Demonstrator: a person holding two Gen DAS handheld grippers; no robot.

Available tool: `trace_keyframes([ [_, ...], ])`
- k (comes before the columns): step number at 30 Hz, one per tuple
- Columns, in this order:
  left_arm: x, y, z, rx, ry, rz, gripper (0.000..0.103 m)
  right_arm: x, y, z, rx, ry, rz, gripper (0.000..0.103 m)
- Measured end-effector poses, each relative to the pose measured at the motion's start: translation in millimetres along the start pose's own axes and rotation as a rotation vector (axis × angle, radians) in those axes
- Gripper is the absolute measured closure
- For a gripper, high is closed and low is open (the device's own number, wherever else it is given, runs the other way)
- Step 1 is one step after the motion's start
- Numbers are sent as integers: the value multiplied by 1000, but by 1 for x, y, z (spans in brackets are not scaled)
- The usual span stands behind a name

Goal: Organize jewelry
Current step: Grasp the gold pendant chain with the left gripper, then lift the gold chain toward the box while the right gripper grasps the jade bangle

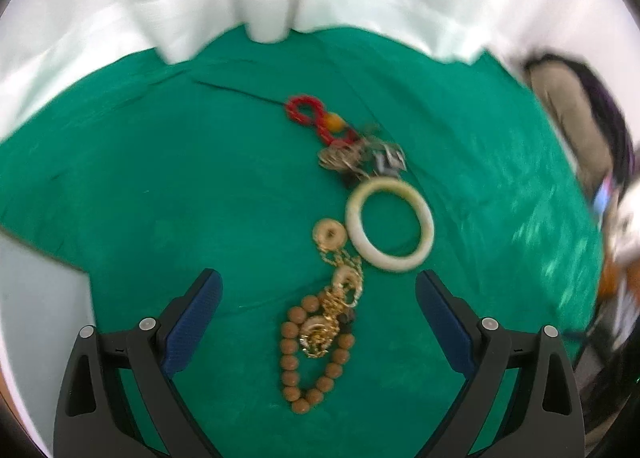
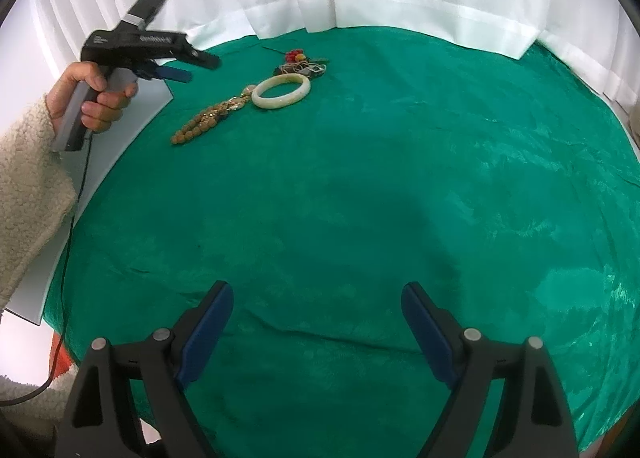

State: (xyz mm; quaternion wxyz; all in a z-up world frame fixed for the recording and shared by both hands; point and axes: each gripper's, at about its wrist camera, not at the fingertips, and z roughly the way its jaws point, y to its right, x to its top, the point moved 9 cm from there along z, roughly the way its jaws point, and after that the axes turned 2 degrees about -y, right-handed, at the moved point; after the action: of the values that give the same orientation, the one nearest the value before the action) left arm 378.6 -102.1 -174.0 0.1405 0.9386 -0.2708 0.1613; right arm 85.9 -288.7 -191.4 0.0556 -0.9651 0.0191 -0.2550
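Left gripper [image 1: 318, 312] hovers above beads [image 1: 314, 354], fingers spread, empty. Right gripper [image 2: 318, 328] low over bare green cloth [image 2: 400, 178], fingers spread, empty. Jewelry row with bangle [image 2: 281, 91] at 11 o'clock, near worktop's far edge.

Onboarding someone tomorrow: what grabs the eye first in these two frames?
A line of jewelry on the green cloth: a pale bangle, a gold chain lying over a wooden bead bracelet, and a red link piece farthest away. The left gripper hangs open above the beads, while the right gripper is open over bare cloth.
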Motion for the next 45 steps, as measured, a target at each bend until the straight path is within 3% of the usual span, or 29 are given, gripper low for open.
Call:
trace_keyframes([
  [3,-6,16,19,60,-26,110,16,1,-5,2,5,-3,-10,15],
  [6,-14,22,40,58,-97,120,34,0,-9,0,7,-4,-18,15],
  [9,-16,26,45,95,-93,159,60,-1,-8,-2,3,-2,-17,15],
  [10,-16,27,43,95,-93,164,80,-1,-7,-2,1,-1,-15,15],
  [14,-11,27,28,74,-50,112,82,1,-5,-5,-6,4,-6,15],
  [20,-2,20,-39,-84,140,-134,82,14,-7,-17,38,15,-13,15],
  [27,-26,12,-127,-40,319,-276,82,88,-17,-28,219,30,-28,15],
  [31,-56,12,-166,-4,361,-338,82,150,-22,13,182,-8,-60,15],
  [33,-76,12,-182,18,381,-365,82,179,-40,45,169,-39,-129,40],
  [34,-81,9,-188,25,387,-375,82,189,-50,63,162,-59,-160,59],
  [37,-108,6,-206,23,398,-422,82,212,-75,121,91,-149,-237,66],
  [41,-139,-2,-227,18,406,-470,82,212,-92,164,39,-223,-280,68],
  [42,-147,-4,-233,17,412,-480,82,208,-94,171,26,-244,-295,72],
  [43,-154,-7,-239,20,416,-487,82,205,-95,175,9,-254,-308,87],
  [45,-164,-12,-252,18,423,-494,82,203,-98,177,-26,-240,-340,93],
])
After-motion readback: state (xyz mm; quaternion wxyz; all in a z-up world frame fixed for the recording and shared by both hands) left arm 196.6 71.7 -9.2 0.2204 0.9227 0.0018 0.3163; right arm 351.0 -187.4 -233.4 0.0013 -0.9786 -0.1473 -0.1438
